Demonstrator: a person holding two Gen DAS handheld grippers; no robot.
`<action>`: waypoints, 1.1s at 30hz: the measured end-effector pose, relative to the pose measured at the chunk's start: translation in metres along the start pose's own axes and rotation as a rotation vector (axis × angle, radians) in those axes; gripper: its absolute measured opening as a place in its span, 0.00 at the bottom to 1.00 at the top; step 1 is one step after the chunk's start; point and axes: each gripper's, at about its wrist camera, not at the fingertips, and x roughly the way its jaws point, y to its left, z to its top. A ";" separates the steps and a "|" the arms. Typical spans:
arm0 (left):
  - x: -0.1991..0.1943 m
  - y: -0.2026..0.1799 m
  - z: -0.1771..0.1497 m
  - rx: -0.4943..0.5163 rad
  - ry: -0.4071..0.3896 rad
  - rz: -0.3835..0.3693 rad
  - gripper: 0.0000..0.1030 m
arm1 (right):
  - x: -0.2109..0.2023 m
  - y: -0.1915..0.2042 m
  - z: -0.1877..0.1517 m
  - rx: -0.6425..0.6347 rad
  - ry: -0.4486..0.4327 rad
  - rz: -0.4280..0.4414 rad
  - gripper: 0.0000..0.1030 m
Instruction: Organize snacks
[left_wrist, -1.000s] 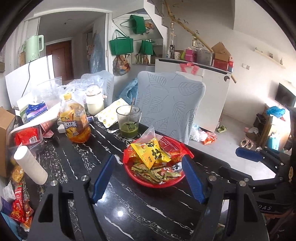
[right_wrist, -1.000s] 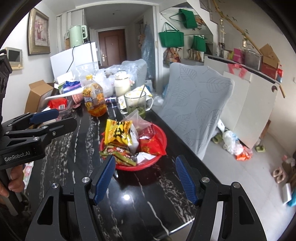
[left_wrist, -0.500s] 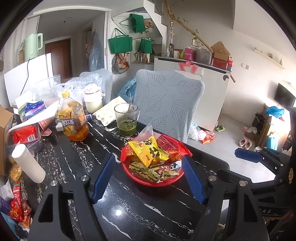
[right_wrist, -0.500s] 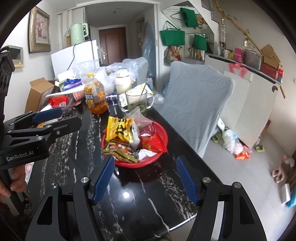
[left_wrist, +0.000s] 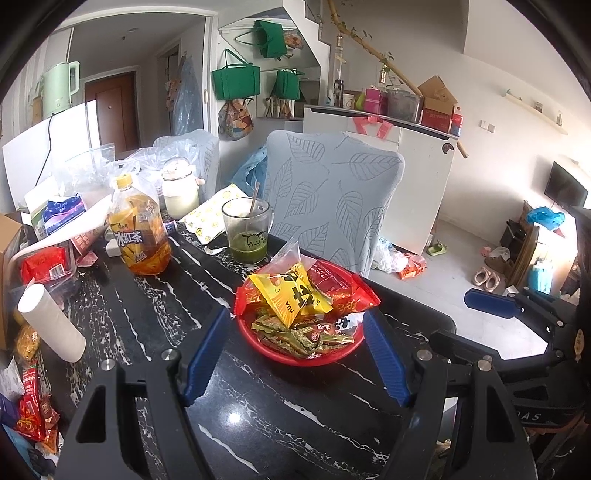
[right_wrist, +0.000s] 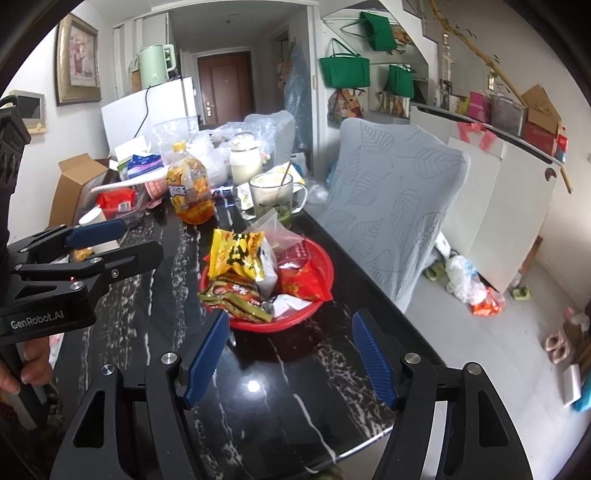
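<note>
A red bowl (left_wrist: 321, 360) (right_wrist: 325, 258) full of snack packets stands on the black marble table (left_wrist: 155, 317). A yellow packet (left_wrist: 288, 291) (right_wrist: 236, 254) lies on top, with green and red packets (left_wrist: 295, 334) under it. My left gripper (left_wrist: 297, 334) hovers open just in front of the bowl, its blue pads apart on either side of the near rim, touching nothing. In the right wrist view my right gripper (right_wrist: 290, 341) is also open, a little short of the bowl, with nothing between its fingers. The left gripper (right_wrist: 85, 251) shows at that view's left, held by a hand (right_wrist: 29, 365).
An orange tea bottle (left_wrist: 138, 232), a glass mug of green drink (left_wrist: 247, 232), a white jar (left_wrist: 179, 188) and bags crowd the table's far end. A paper roll (left_wrist: 51, 321) and loose red snack packets (left_wrist: 33, 410) lie at the left. A leaf-patterned chair (left_wrist: 328, 195) stands behind the bowl.
Both views have shifted only slightly; the bowl sits marginally lower and nearer in the right wrist view. Nothing was taken hold of or let go.
</note>
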 end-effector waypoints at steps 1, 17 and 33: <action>0.000 0.000 0.000 0.000 0.000 0.002 0.71 | 0.000 0.000 0.000 -0.003 0.001 0.001 0.68; 0.003 0.004 0.001 -0.009 0.005 0.004 0.71 | 0.004 0.001 0.003 -0.017 0.006 0.011 0.68; 0.004 0.001 -0.001 0.020 0.003 0.058 0.71 | 0.011 -0.005 0.005 -0.015 0.026 -0.018 0.68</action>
